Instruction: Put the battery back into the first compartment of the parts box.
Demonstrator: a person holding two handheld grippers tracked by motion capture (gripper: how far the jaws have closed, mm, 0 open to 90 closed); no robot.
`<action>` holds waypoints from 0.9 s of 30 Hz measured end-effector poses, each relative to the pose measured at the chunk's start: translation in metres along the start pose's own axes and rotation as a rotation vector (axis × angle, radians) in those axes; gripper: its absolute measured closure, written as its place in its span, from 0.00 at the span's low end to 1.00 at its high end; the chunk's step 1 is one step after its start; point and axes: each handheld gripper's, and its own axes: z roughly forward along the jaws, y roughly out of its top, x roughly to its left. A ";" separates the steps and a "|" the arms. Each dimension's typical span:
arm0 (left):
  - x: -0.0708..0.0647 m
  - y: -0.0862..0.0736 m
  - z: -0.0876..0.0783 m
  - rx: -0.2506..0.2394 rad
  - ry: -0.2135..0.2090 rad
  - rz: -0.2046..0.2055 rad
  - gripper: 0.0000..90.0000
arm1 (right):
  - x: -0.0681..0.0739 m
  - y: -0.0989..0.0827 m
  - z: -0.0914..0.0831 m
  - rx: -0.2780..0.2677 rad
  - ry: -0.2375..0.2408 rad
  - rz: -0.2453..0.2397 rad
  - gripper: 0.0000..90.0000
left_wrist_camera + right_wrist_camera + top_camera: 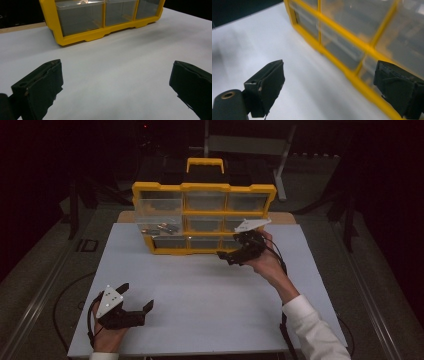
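A yellow organiser point(202, 186) with clear drawers stands at the back middle of the white table point(210, 305). A drawer point(159, 228) on its left side is pulled out and holds small metal parts. My right gripper point(231, 247) is open, right in front of the organiser's bottom right drawers. In the right gripper view the jaws stand wide apart point(332, 85), nothing between them, with the yellow frame point(352, 72) just ahead. My left gripper point(135, 296) is open and hovers low over the table's near left corner. It faces the organiser point(75, 37) from a distance, its gap point(117, 82) empty.
A black case with a yellow handle point(205, 165) stands behind the organiser. A grey metal stand point(282, 165) is at the back right. The table ends close to the left hand. Bare white surface lies between the two grippers. The surroundings are dark.
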 end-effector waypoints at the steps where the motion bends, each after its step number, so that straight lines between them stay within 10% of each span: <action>1: 0.000 0.000 0.000 -0.001 0.000 0.000 0.00 | 0.000 -0.008 -0.002 0.003 -0.009 0.001 0.10; 10: 0.003 0.003 0.000 -0.019 0.004 -0.015 0.00 | -0.004 -0.071 -0.024 -0.037 -0.063 0.041 0.10; 19: 0.012 0.008 0.006 -0.047 0.020 -0.032 0.00 | 0.000 -0.153 -0.056 -0.178 -0.161 0.140 0.10; 27: 0.016 0.010 0.012 -0.044 0.031 -0.022 0.00 | 0.002 -0.187 -0.079 -0.307 -0.220 0.139 0.10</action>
